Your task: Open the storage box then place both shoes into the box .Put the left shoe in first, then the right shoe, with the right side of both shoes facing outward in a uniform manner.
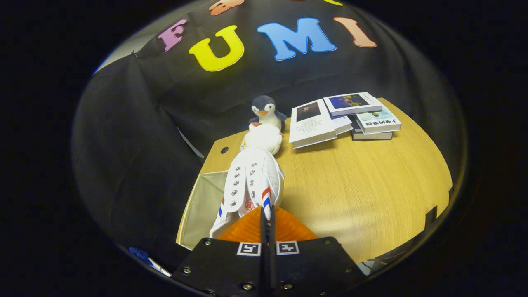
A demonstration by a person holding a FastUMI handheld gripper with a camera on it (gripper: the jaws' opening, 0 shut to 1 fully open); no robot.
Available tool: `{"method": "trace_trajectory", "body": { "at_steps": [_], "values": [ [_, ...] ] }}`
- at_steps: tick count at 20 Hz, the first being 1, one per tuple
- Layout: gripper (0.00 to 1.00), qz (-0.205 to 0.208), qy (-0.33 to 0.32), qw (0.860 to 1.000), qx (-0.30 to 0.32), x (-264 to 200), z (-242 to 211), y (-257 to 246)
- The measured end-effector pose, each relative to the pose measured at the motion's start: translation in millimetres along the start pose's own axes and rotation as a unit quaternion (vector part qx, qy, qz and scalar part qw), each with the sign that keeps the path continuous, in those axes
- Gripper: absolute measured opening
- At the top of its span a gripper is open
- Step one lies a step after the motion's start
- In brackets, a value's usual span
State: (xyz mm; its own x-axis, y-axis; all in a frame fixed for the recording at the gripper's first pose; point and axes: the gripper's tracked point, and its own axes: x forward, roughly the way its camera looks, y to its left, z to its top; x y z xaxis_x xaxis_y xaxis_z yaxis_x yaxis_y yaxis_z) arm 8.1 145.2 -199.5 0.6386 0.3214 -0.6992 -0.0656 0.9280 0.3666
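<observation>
Fingers of the gripper (267,214) pinch together on the collar of a white shoe (252,181), toe pointing away, carried above the wooden table (363,177). Storage box (202,202) sits open just left of the fingers, presumably the drop target. Toy penguin (265,111) and books (342,117) lie beyond.

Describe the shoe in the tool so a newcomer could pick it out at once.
On the wooden table, the tool is shut on a white shoe pointing toward a plush penguin. Unlike the books, it has eyelets and red-blue stripes.
</observation>
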Motion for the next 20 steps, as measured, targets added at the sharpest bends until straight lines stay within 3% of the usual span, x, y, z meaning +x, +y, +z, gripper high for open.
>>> {"method": "trace_trajectory", "body": {
  "at_steps": [7,14,16,18,20],
  "values": [
    [0.0,0.005,0.009,1.0,-0.016,25.2,-18.3,45.9],
    [0.01,-0.016,0.018,0.999,-0.038,54.1,-44.4,55.6],
    [0.21,-0.01,-0.017,0.999,-0.037,53.5,-30.0,61.8],
    [0.56,-0.016,-0.047,0.997,-0.055,43.5,-12.1,59.6],
    [0.98,-0.019,-0.071,0.995,-0.073,31.8,3.5,56.7]
  ]
}}
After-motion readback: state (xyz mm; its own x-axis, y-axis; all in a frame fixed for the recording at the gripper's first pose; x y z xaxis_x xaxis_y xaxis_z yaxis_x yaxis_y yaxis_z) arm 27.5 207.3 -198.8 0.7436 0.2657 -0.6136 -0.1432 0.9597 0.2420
